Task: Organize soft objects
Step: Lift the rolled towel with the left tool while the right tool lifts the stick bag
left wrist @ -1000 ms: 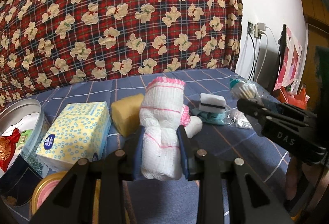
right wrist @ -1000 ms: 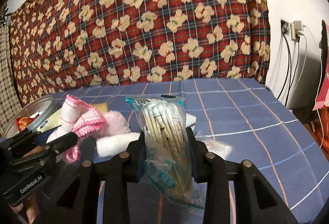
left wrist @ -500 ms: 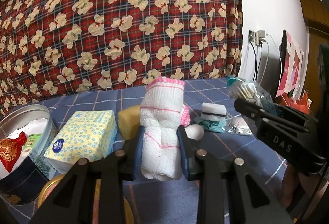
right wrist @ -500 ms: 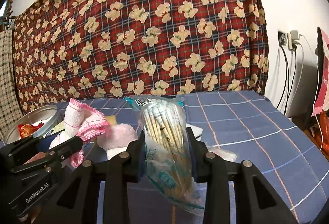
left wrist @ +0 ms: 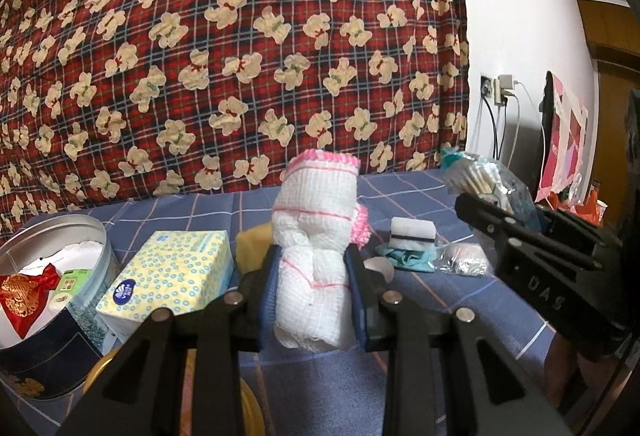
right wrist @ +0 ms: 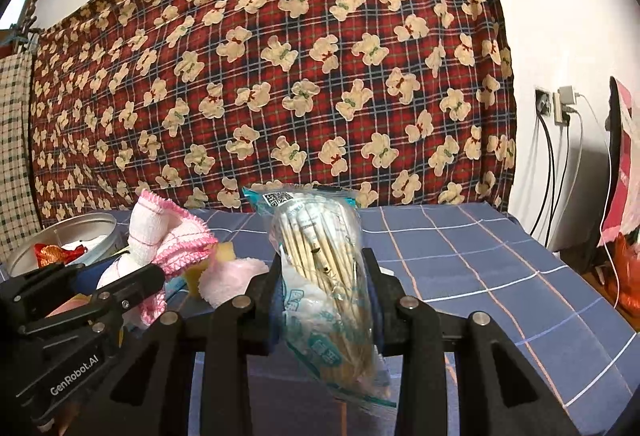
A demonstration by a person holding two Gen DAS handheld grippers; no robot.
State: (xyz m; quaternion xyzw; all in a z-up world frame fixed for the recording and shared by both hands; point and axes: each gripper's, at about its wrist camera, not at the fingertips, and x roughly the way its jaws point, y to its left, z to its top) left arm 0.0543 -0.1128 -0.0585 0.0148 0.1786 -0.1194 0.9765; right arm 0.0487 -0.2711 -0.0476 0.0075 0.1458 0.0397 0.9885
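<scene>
Left wrist view: our left gripper (left wrist: 314, 286) has its fingers clamped on one rolled white cloth (left wrist: 316, 236), pink-edged, held upright above the blue checked bed (left wrist: 460, 316). It looks light and squashy; we judge a mid-roll hold best, so it won't unroll. Below: one tin (left wrist: 92, 236) at left, one tissue box (left wrist: 172, 272), one yellow sponge (left wrist: 250, 240), one white block (left wrist: 412, 230). Right wrist view: our right gripper (right wrist: 326, 302) has its fingers clamped on one bag of swabs (right wrist: 320, 260), held clear of the bed. Film looks slippery, sticks stiff; grip across the bundle. One pink fluffy piece (right wrist: 234, 278) lies beside the sponge.
</scene>
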